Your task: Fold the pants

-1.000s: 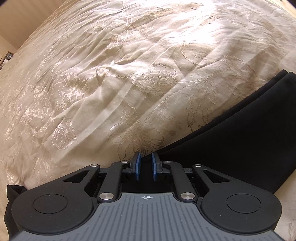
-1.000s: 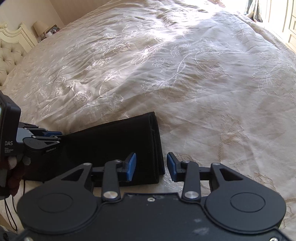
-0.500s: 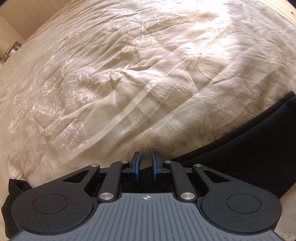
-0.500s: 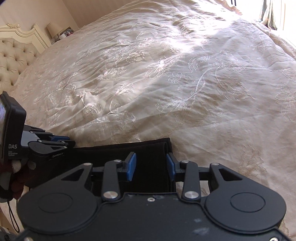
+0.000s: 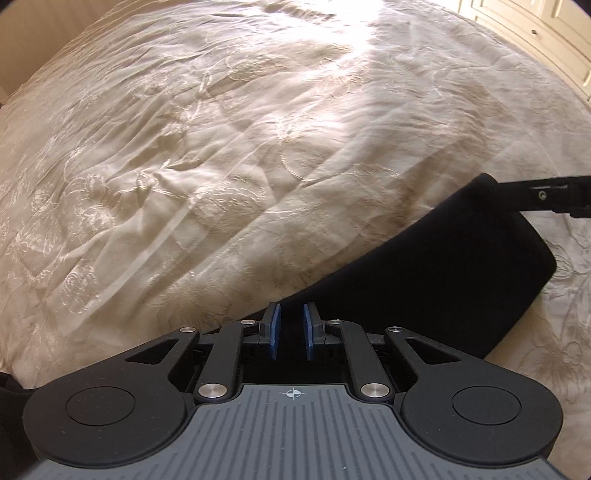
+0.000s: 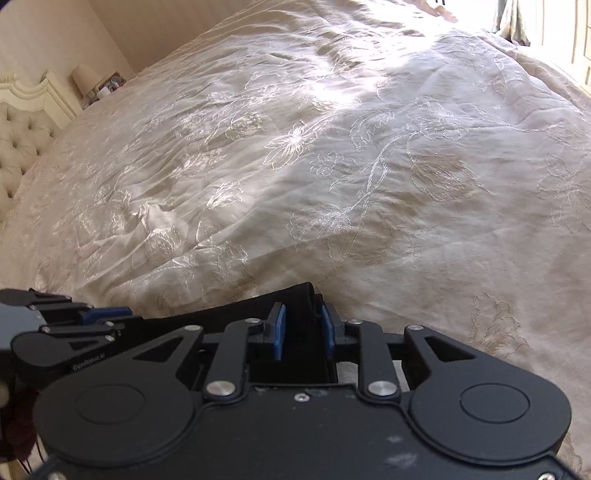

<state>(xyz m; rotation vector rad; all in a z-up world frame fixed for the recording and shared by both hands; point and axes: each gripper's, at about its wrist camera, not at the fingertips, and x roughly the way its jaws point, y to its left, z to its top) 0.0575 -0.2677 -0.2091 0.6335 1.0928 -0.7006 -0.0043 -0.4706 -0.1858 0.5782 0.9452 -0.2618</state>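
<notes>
The black pants (image 5: 436, 269) lie folded into a long strip on the cream bedspread (image 5: 229, 155). My left gripper (image 5: 291, 334) is shut on one end of the strip, its blue pads close together with black cloth between them. My right gripper (image 6: 301, 328) has closed on the other end of the pants (image 6: 295, 314), with the folded edge between its blue pads. The right gripper's finger shows in the left wrist view (image 5: 546, 197) at the far end of the strip. The left gripper shows in the right wrist view (image 6: 74, 325) at the left.
The embroidered bedspread (image 6: 332, 166) fills both views. A tufted headboard (image 6: 22, 136) and a small lamp (image 6: 85, 79) stand at the far left. Cream cupboard doors (image 5: 535, 33) lie beyond the bed at the right.
My right gripper has moved forward over the end of the pants and narrowed its jaws onto the folded edge. The left gripper has stayed shut on its end, the view shifting a little.
</notes>
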